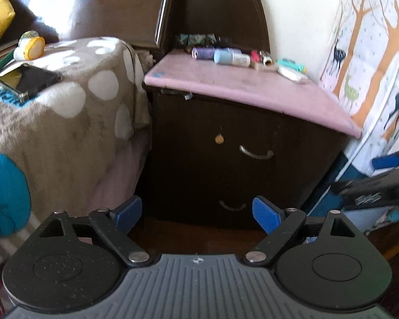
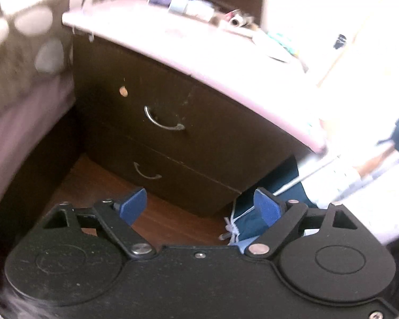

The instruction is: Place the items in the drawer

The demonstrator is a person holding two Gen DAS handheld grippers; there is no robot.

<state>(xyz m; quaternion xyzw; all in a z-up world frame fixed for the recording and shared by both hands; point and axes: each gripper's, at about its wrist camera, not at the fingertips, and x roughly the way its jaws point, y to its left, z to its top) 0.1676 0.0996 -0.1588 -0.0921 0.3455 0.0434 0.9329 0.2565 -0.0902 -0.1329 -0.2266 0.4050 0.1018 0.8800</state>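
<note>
A dark two-drawer nightstand (image 1: pixel 242 148) was observed beside a bed covered by a spotted blanket (image 1: pixel 74 101), with both drawers shut flush. The items to be stored, a row of thread spools (image 1: pixel 220 55) and small oddments, were seen lying along the back of the pink top (image 1: pixel 242 85), near the wall. The spools were judged light, rigid and cylindrical, apt to roll if nudged; a pinch across the barrel, not at the flanges, was considered the safest hold. The upper drawer handle (image 2: pixel 163 119), a thin curved metal bail, was judged stiff and somewhat slick, best taken at its middle so that the pull runs straight. The lower drawer handle (image 2: pixel 147 172) was noted as similar but smaller. The weight of the drawers could not be told. The left gripper (image 1: pixel 198 216) was recorded with jaws spread wide, nothing between the blue pads (image 1: pixel 264 212), nothing touched, and held well back from the cabinet front, low and roughly level with the lower drawer. The right gripper (image 2: pixel 199 207) was likewise found spread apart and empty, aimed at the lower right corner of the cabinet, above the wooden floor (image 2: pixel 157 220) and a dark blue cloth bundle (image 2: pixel 252 212). The right wrist view was blurred and overexposed on its right side, so detail there was not recorded. No item had yet been picked up.
</note>
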